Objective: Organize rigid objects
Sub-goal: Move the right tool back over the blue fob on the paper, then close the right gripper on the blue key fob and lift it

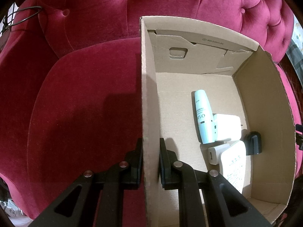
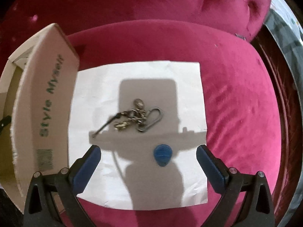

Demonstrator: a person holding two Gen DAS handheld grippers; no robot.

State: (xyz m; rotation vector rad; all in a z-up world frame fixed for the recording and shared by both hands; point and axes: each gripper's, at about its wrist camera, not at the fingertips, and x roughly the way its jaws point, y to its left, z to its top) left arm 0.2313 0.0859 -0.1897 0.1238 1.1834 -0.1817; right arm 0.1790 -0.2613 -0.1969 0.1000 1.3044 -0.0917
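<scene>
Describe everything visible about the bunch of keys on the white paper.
The bunch of keys lies flat on the white paper, within the gripper's shadow. It looks metallic: brassy keys and rings tangled together, a grey carabiner-style clip on its right, a thin dark strap trailing left. Motion blur hides finer detail. Nothing grips it; the blue pick lies apart.

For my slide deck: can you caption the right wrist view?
Open right gripper hovers over a key bunch and blue pick on white paper, beside the cardboard box.
</scene>
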